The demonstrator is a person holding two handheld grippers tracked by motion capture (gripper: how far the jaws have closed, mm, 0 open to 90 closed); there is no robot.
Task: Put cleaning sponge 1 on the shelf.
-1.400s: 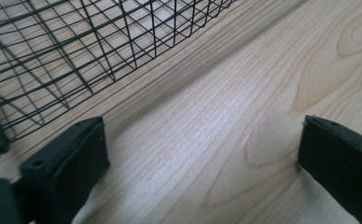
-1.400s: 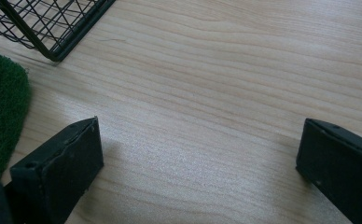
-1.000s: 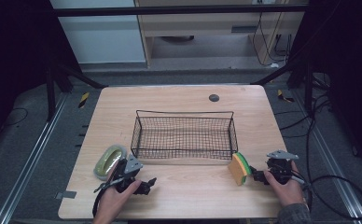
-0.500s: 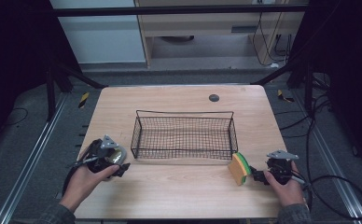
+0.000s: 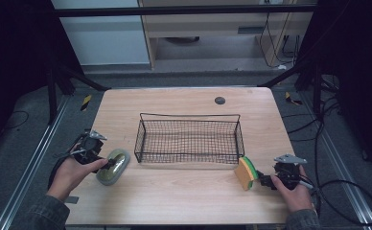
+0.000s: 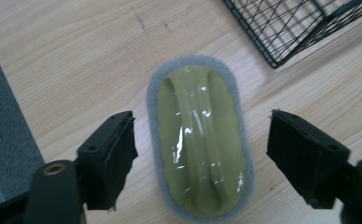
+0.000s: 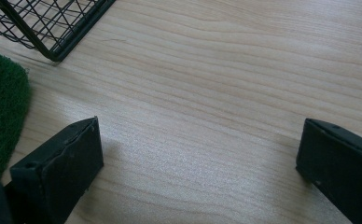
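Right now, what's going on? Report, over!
Left gripper closing around green scrubber, pads not touching. Right gripper open beside sponge. Nothing blocking basket.

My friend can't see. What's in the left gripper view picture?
A green scrubber with a grey rim lies flat on the wooden table, between the open black jaws of the left gripper, which touch nothing. A black wire basket's corner is at top right.
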